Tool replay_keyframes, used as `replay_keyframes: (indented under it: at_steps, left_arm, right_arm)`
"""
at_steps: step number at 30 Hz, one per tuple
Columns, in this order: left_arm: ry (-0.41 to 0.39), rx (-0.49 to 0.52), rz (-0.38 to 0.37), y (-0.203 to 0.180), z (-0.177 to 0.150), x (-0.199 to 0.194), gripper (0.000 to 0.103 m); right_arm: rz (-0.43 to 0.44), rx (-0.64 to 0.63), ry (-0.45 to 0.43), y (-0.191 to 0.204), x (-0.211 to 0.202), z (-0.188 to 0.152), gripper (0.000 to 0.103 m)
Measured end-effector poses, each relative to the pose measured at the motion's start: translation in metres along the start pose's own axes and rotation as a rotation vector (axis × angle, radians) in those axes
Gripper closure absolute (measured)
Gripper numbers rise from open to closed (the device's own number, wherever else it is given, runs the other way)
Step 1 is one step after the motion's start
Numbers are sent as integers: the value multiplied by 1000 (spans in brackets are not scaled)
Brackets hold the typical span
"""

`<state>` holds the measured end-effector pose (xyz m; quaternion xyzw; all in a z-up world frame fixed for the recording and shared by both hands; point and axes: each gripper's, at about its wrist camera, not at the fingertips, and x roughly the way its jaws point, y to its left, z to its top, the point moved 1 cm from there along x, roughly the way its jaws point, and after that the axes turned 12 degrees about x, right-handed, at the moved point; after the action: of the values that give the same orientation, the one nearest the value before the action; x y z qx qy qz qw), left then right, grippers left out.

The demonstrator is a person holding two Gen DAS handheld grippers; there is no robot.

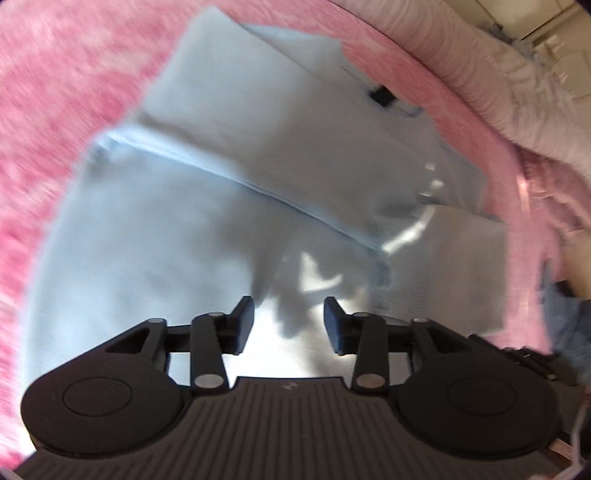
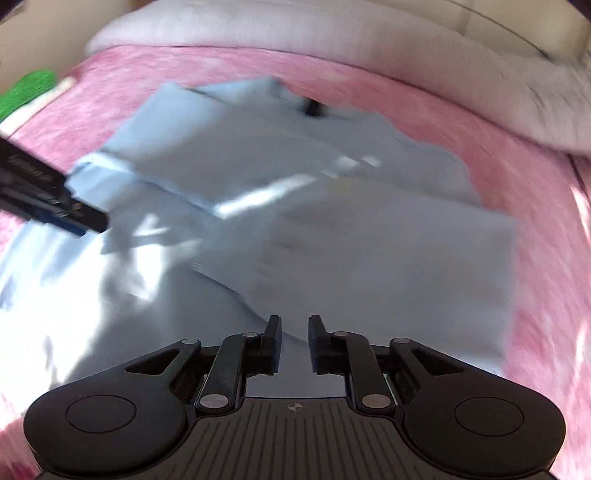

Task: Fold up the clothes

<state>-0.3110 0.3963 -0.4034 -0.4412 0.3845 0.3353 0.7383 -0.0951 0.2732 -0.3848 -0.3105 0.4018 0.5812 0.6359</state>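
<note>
A bed with a fuzzy pink blanket (image 2: 424,110) carries a pale blue folded shirt (image 2: 332,229) ahead of both tongs; a white ribbed cover (image 2: 332,29) lies beyond.

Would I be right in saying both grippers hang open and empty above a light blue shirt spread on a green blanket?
Not quite: the blanket is pink, as the right wrist view shows. The rest holds: the left gripper and right gripper are open and empty above the light blue shirt.
</note>
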Motion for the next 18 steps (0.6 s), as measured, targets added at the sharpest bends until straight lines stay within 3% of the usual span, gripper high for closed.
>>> replay_keyframes:
  at_steps: [4, 7, 9, 11, 16, 18]
  left_arm:
    - [-1, -90, -120, -11, -1, 23, 61]
    - [-2, -158, -210, -19, -1, 39, 60]
    - [-1, -197, -254, -24, -1, 51, 59]
    - [0, -192, -244, -28, 3, 59, 59]
    - [-24, -132, -220, -44, 11, 69, 63]
    - [-23, -88, -221, -54, 14, 72, 83]
  right_arm:
    - [-138, 214, 17, -61, -11, -2, 74]
    - [-226, 430, 37, -114, -15, -1, 73]
    - [-239, 594, 30, -145, -24, -5, 72]
    - [-239, 739, 29, -170, -30, -11, 71]
    - [-232, 899, 57, -191, -37, -29, 71]
    - [-237, 896, 63, -188, -36, -33, 71]
